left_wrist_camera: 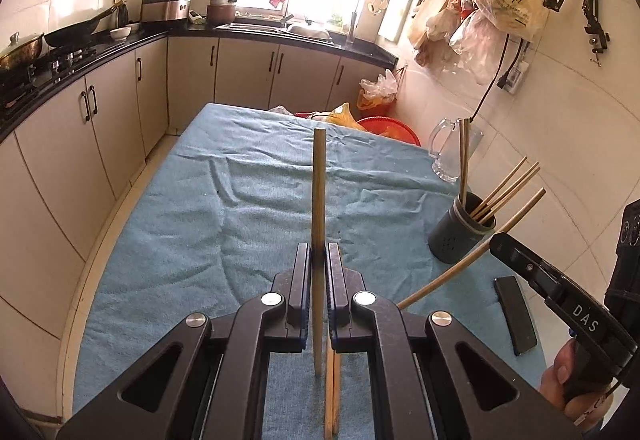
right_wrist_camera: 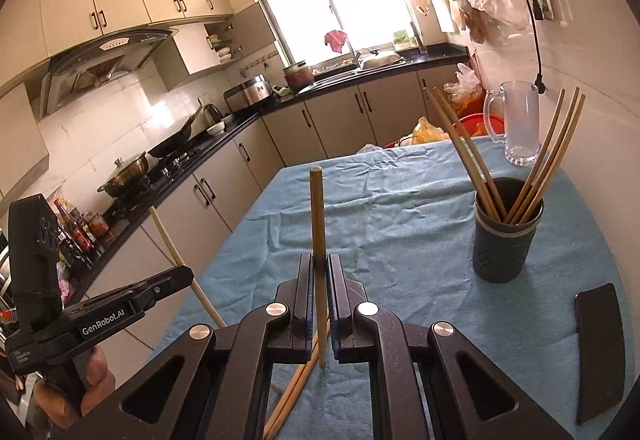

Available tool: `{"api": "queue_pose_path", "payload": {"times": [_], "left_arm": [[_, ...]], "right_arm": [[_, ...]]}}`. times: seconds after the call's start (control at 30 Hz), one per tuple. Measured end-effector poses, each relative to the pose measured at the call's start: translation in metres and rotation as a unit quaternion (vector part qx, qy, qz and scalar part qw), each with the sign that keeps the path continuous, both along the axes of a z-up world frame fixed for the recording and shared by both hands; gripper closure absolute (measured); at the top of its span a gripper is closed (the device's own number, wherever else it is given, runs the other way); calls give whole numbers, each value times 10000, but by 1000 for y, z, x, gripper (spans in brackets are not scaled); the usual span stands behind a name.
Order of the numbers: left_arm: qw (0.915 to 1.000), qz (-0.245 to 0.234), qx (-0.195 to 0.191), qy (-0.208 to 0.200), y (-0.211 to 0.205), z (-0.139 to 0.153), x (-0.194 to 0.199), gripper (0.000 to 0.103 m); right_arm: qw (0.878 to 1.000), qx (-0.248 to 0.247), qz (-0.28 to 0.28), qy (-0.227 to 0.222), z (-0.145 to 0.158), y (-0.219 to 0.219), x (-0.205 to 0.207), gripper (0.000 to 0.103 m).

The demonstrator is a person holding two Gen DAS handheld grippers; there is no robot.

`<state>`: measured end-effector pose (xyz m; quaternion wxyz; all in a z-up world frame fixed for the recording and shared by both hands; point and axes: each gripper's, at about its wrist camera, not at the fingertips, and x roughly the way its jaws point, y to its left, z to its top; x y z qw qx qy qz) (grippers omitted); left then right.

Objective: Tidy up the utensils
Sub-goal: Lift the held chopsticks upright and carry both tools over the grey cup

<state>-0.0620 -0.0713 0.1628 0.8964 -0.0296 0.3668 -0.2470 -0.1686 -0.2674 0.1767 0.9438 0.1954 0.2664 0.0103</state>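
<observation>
Chopsticks, pale wooden: one (left_wrist_camera: 319, 200) clenched upright in left gripper (left_wrist_camera: 319, 252), another (right_wrist_camera: 319, 224) in right gripper (right_wrist_camera: 319, 264), above blue cloth (left_wrist_camera: 200, 200). Carry step. Next: tip each into dark cylindrical holder (right_wrist_camera: 506, 240), far right.

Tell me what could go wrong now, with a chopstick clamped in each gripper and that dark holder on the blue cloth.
1. The left gripper and right gripper each pinch one chopstick near its lower part, so it might pivot or slip.
2. The holder already has chopsticks fanned outward; a new one could snag on them or tip it.
3. The glass mug stands just behind the holder and could get knocked.
</observation>
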Motion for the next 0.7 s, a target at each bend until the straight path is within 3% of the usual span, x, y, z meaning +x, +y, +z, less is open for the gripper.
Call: {"api": "queue_pose_path", "payload": {"times": [0.7], "left_arm": [[9998, -135, -6, -175, -13, 19, -7, 97]], "right_arm": [[9994, 173, -241, -203, 12, -25, -14, 96]]}}
